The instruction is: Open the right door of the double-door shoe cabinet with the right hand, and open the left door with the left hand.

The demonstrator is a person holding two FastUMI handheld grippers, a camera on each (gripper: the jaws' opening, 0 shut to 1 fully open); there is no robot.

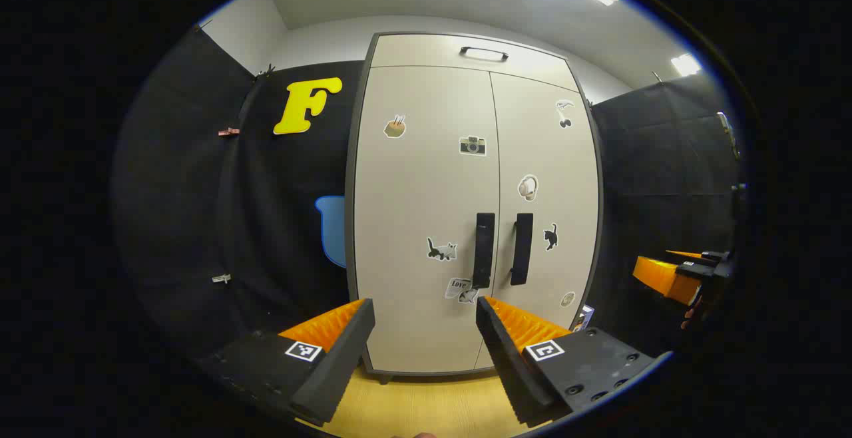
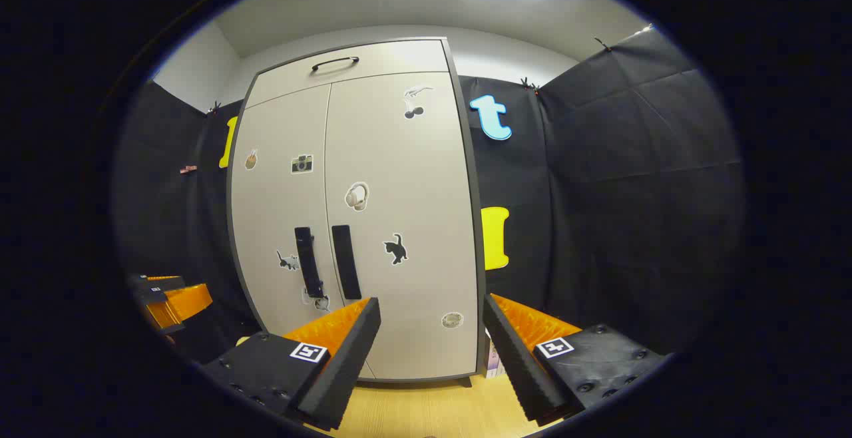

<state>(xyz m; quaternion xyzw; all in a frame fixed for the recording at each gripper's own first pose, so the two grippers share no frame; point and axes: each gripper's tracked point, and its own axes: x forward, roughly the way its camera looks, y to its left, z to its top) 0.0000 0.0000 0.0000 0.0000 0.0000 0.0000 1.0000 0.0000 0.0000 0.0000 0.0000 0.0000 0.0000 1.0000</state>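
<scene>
A tall beige double-door shoe cabinet [image 1: 426, 212] stands straight ahead with both doors closed. The left door's black vertical handle [image 1: 484, 249] and the right door's handle [image 1: 522, 248] sit side by side at the centre seam. My left gripper [image 1: 426, 341] is open, held back from the left door with nothing between its fingers. In the right gripper view the cabinet [image 2: 399, 178] stands left of centre, with the left handle [image 2: 308, 261] and right handle [image 2: 346, 261]. My right gripper [image 2: 431, 345] is open and empty, short of the right door. The right gripper [image 1: 685, 271] also shows far right in the left gripper view.
Black cloth walls close in on both sides of the cabinet. A flap with a black handle [image 1: 484, 54] tops the cabinet. Wooden floor [image 1: 426, 405] lies below it. Stickers dot both doors. The left gripper [image 2: 166, 298] shows at the far left of the right gripper view.
</scene>
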